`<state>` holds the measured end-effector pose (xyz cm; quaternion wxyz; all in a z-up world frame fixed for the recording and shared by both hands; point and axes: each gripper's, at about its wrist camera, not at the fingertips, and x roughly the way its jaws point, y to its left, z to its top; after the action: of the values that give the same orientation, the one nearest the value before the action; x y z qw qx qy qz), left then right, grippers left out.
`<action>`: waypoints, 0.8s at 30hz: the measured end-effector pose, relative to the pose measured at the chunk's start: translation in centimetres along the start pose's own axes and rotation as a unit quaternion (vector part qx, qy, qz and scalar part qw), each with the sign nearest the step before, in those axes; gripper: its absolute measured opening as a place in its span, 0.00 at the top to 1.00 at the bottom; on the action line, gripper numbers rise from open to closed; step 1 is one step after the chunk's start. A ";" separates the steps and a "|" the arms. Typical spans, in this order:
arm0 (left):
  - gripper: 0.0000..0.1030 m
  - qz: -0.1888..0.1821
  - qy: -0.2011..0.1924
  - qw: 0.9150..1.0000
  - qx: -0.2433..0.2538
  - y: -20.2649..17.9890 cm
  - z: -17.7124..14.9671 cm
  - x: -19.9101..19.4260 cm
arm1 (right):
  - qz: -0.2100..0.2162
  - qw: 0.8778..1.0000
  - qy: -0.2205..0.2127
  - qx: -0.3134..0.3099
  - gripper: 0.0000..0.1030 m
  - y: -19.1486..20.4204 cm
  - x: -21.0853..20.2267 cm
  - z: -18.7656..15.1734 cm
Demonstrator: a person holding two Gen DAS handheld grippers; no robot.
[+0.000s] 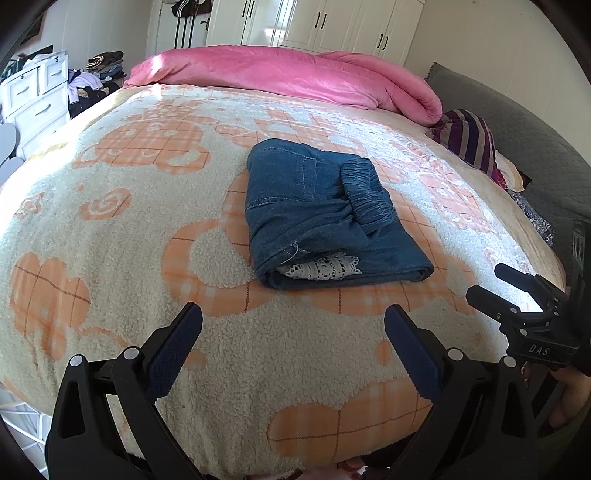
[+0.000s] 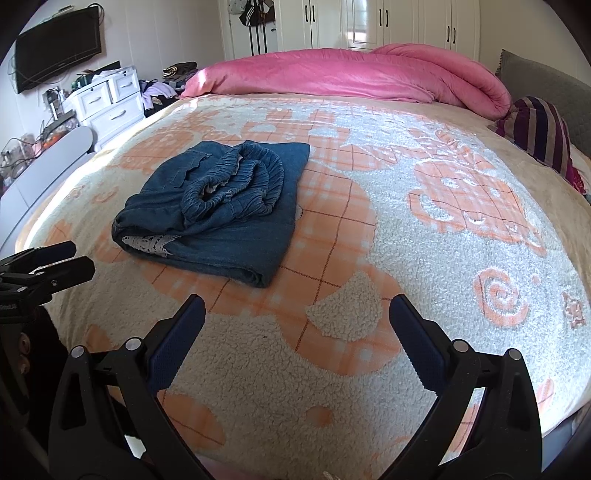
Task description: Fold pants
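Note:
Blue denim pants (image 1: 325, 214) lie folded into a compact bundle on the cream and orange blanket (image 1: 110, 229), with the elastic waistband on top and white lace trim showing at the near edge. They also show in the right wrist view (image 2: 221, 210). My left gripper (image 1: 293, 325) is open and empty, held back from the pants near the bed's front edge. My right gripper (image 2: 297, 317) is open and empty, to the right of the pants. Each gripper shows at the edge of the other's view: the right gripper (image 1: 491, 284), the left gripper (image 2: 79, 258).
A rolled pink duvet (image 1: 295, 77) lies along the far side of the bed. A striped pillow (image 1: 469, 140) and grey headboard (image 1: 535, 140) are on the right. White drawers (image 2: 107, 103), a wall TV (image 2: 59, 48) and wardrobes (image 2: 388, 22) stand beyond the bed.

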<state>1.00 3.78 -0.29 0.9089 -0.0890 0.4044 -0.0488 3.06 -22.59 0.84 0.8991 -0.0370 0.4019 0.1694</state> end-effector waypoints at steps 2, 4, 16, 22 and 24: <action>0.04 0.001 0.000 1.000 0.000 0.0 0.0 0.0 | 0.000 1.000 0.000 0.000 0.09 0.0 0.0 0.0; 0.04 0.001 0.000 1.000 0.000 0.0 0.0 0.0 | 0.000 1.000 0.000 0.000 0.09 0.0 0.0 0.0; 0.04 0.009 -0.001 1.000 -0.003 0.1 0.1 -0.1 | -0.001 1.000 0.000 0.000 0.09 -0.1 0.0 0.1; 0.04 0.011 0.000 1.000 -0.003 0.1 0.2 0.0 | -0.004 1.000 0.001 0.001 0.09 -0.1 -0.1 0.1; 0.04 0.011 0.000 1.000 -0.005 0.2 0.2 -0.1 | -0.004 1.000 0.000 0.002 0.09 -0.1 -0.1 0.2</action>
<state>1.11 3.98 -0.15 0.9089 -0.0892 0.4057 -0.0371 3.13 -22.66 1.04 0.8997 -0.0370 0.4023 0.1655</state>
